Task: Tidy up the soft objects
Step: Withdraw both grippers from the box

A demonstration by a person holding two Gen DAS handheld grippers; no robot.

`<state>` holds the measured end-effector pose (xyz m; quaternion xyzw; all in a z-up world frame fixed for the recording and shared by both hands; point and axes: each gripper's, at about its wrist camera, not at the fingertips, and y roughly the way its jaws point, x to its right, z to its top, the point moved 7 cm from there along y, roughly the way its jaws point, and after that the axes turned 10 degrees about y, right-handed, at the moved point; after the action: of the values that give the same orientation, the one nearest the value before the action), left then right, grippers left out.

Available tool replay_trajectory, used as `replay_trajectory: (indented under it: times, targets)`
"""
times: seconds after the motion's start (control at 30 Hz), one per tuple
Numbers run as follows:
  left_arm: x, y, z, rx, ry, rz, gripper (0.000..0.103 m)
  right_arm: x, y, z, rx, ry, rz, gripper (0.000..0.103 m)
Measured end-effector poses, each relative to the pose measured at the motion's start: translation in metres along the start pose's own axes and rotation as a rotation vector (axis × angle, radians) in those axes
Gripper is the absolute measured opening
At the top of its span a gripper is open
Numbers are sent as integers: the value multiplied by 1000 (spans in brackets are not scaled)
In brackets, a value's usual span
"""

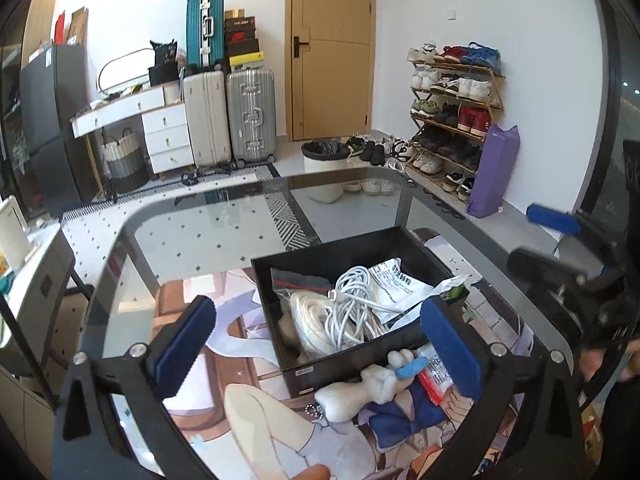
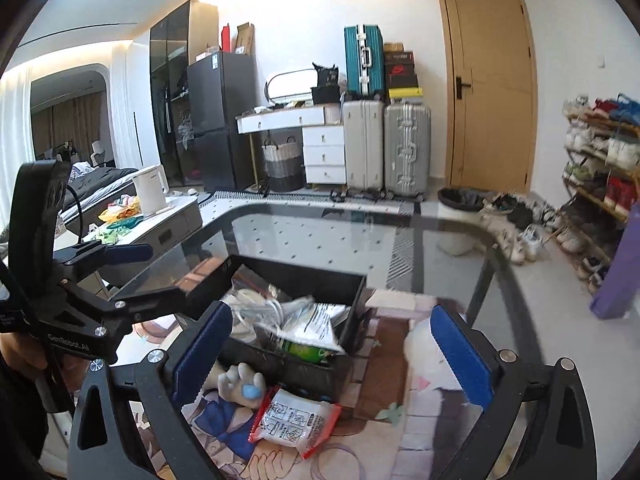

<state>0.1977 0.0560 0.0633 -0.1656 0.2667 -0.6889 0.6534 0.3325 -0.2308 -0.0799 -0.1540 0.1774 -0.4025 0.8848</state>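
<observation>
While both claws, left [image 1: 316, 344] and right [image 2: 332, 356], gape empty, the plush keychain toy [image 1: 360, 390] (soft, light) beside the black bin [image 1: 344, 356] suits a mid-body pinch.

Readable only: "GenRobot.AI" in pale letters on the black left gripper [image 2: 124, 276] frame. Print on white pouches in the black bin [image 2: 352, 320] too blurred.
</observation>
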Motion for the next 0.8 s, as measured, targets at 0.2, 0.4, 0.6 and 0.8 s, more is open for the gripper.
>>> replay_trajectory:
  times: [0.2,0.4,0.6,0.8]
  targets:
    - [-1,-21,1,28,-14,-2,103,1,-35,24,47,37,11,101]
    - [-4,-32,-6,32,-49,-6,103,-4,-57,28,44,19,8,102]
    - [-2,-35,-19,13,-53,-1,103,-5,-63,15,18,30,6,102]
    - [1,-38,-31,2,-61,-7,103,0,-60,1,-13,60,2,102]
